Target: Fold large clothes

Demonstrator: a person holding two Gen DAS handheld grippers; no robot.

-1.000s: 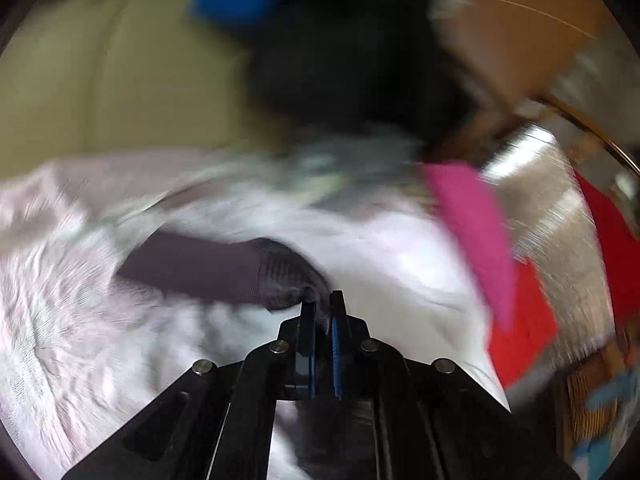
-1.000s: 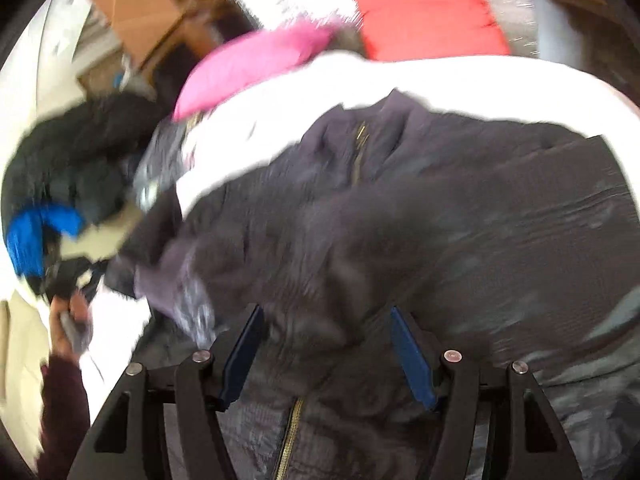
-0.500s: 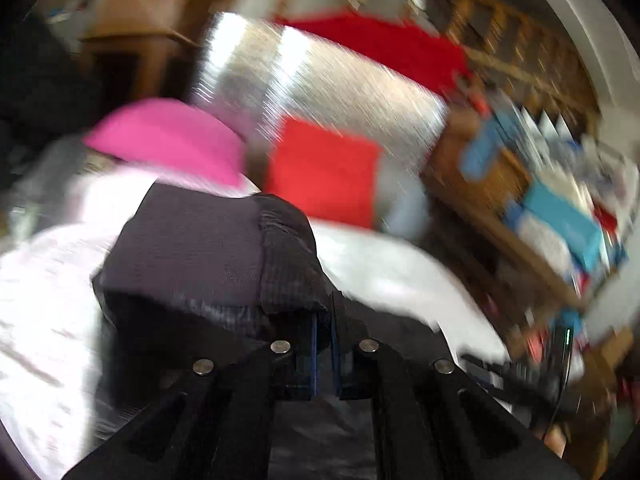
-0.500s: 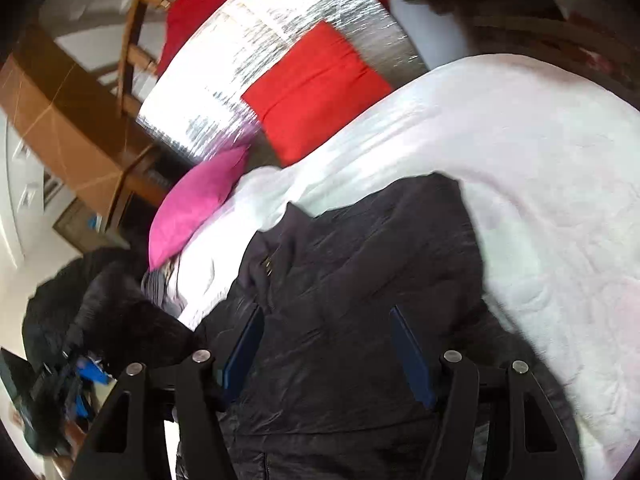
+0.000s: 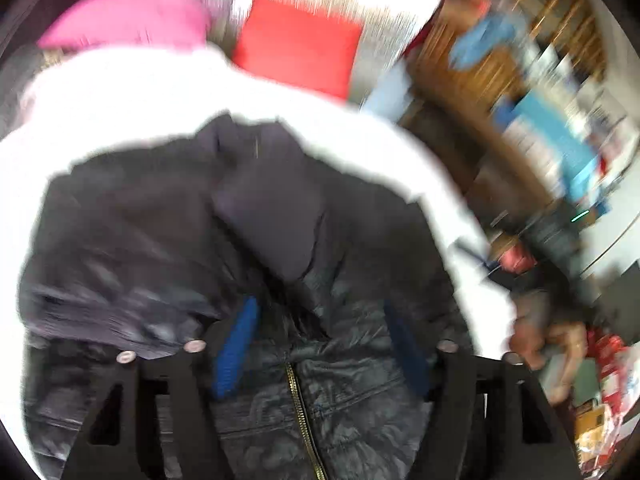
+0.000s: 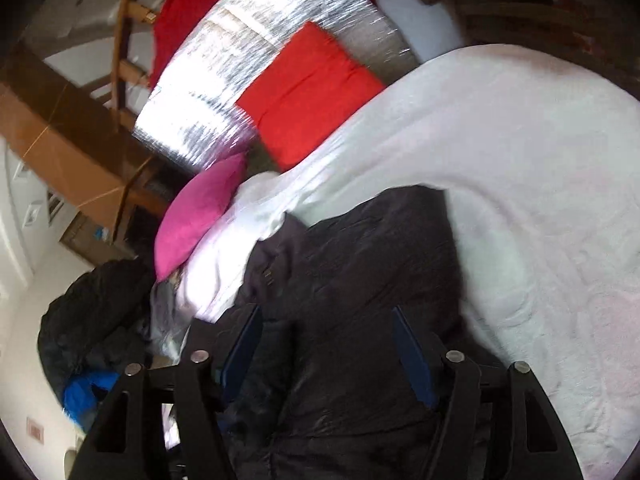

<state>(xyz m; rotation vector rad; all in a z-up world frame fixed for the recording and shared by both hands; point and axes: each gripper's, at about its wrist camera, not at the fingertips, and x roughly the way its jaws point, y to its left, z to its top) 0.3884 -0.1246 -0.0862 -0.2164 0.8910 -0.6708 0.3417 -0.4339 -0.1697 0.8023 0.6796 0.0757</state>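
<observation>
While the dark jacket [image 5: 280, 240] lies on the white bed [image 6: 520, 160], one sleeve [image 5: 272, 220] is seen folded inward. Both the left gripper [image 5: 320, 344] and right gripper [image 6: 328, 344] are held wide open and empty above it; most folding is judged left.

L gripper [image 5: 320, 344]: was clamped shut on a dark sleeve cuff 1.0 s and 0.5 s ago, now its blue pads [image 5: 236, 348] stand wide apart w/ nothing between them. The sleeve [image 5: 272, 220] now lies across the chest of the dark jacket [image 5: 360, 420], above the gold zipper [image 5: 300, 412]. L view has swung from the white bedspread [image 5: 120, 92] onto the jacket front. R view shifts slightly: jacket [image 6: 360, 280] sits closer under the R gripper [image 6: 324, 354].
</observation>
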